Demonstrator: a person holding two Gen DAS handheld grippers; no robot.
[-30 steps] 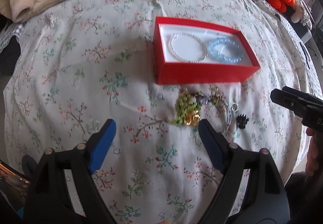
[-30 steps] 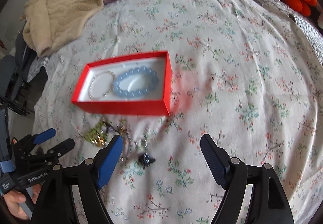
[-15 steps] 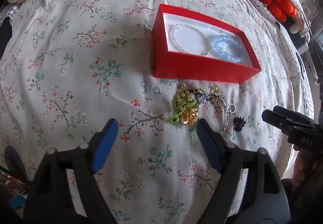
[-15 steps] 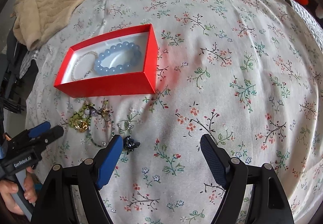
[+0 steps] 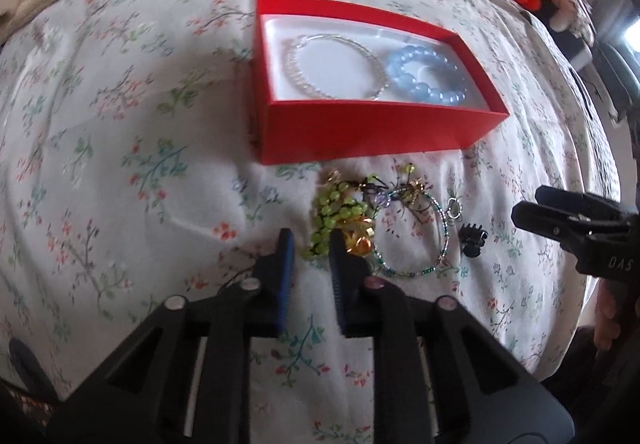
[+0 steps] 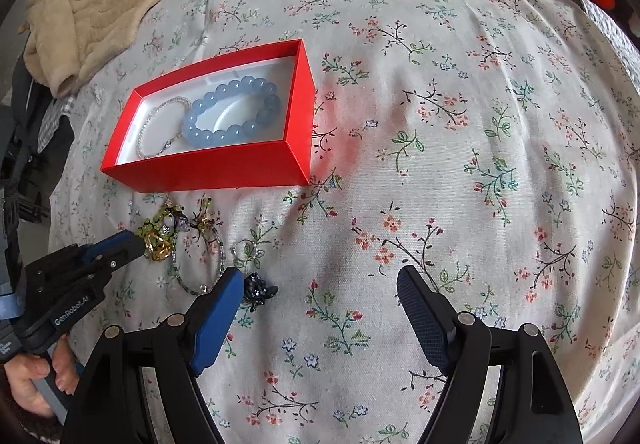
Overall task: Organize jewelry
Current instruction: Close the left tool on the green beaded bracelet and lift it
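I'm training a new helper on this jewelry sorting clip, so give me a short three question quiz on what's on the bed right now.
1. True or false: the pale blue round-bead bracelet lies inside the red rectangular cardboard box.
2. How many bracelets are in the box?
3. Which is nearest the left gripper? A) green and gold bead cluster B) small black hair claw clip C) thin silver bead bracelet

Key: 1 true. 2 two, blue and silver. 3 A; the jaws are closing at the cluster's edge, while the right gripper hangs open over the flowered bedsheet.
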